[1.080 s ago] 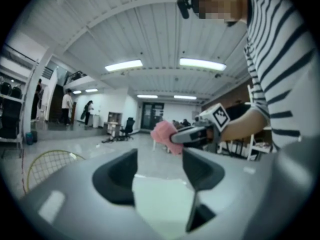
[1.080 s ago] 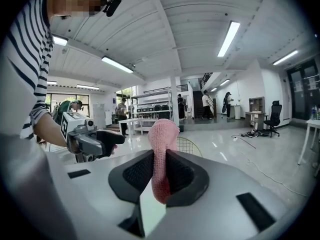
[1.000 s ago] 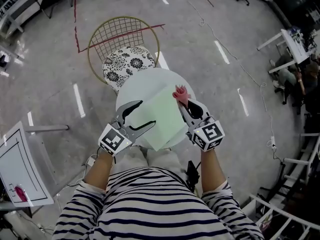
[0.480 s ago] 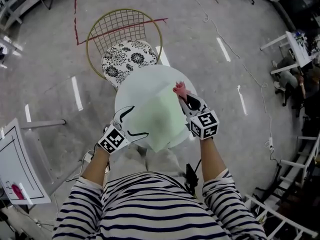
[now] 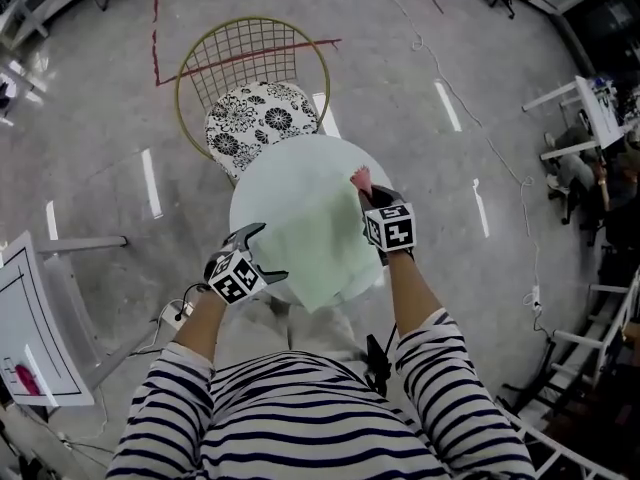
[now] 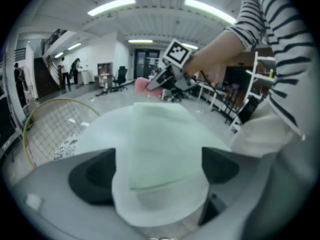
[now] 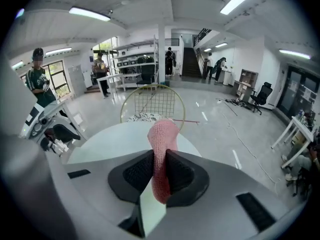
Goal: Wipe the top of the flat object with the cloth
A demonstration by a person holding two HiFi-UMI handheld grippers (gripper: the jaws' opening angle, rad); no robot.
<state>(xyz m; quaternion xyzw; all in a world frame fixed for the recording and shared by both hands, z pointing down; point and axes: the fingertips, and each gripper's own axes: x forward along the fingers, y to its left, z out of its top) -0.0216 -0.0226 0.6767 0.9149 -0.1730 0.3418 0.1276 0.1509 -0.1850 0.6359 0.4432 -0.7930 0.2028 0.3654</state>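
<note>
The right gripper [image 5: 368,196] is clamped on the pink cloth [image 5: 359,177] at about 2 o'clock of the round white table [image 5: 262,183], by the right edge of the pale green flat sheet [image 5: 315,236] lying across its top. At 8 o'clock the left gripper [image 5: 264,253] gapes wide — its jaws have just been opening — with only the table's rim and the sheet's near end between them, ungripped.

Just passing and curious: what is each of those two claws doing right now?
Left gripper: open, jaws just been opening, nothing gripped between them.
Right gripper: closed on the pink knitted cloth.
</note>
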